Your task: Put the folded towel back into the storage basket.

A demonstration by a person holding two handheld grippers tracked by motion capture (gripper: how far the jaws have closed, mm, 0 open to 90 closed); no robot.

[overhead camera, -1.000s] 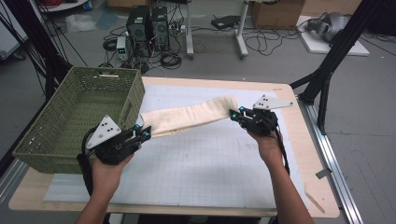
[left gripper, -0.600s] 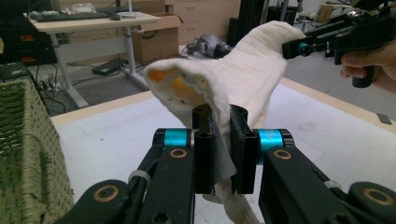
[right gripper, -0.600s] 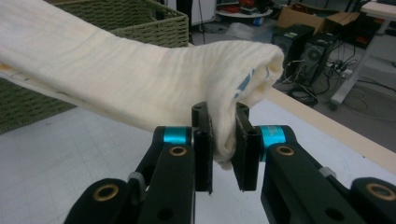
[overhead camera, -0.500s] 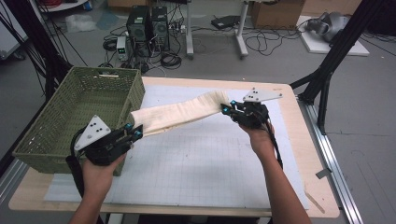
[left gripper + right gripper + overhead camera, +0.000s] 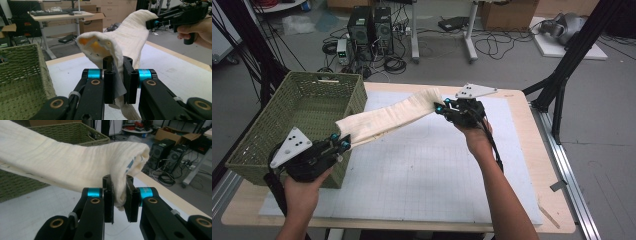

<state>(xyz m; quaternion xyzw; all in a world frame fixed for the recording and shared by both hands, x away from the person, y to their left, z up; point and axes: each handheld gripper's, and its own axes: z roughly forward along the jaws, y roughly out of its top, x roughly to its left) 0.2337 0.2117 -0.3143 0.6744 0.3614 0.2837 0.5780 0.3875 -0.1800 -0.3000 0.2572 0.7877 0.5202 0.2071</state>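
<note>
A long cream cloth (image 5: pixel 388 118) hangs stretched in the air between both grippers, above the white gridded mat (image 5: pixel 422 175). My left gripper (image 5: pixel 343 144) is shut on its near-left end, just beside the green wicker basket (image 5: pixel 287 125). My right gripper (image 5: pixel 440 107) is shut on the far-right end, higher over the mat. In the left gripper view the cloth (image 5: pixel 120 42) bunches above the jaws and runs off to the right gripper (image 5: pixel 152 23). In the right gripper view the cloth (image 5: pixel 75 162) is pinched between the jaws and runs left toward the basket (image 5: pixel 75 132).
The basket stands on the table's left side with its rim at the left gripper's height. The wooden table edge (image 5: pixel 557 165) runs along the right. Computer towers (image 5: pixel 372 25), cables and desk legs stand on the floor beyond the table.
Both grippers carried the stretched cloth leftward and lifted it. The left gripper now sits against the basket's near corner, and the right has moved toward the table's middle.
</note>
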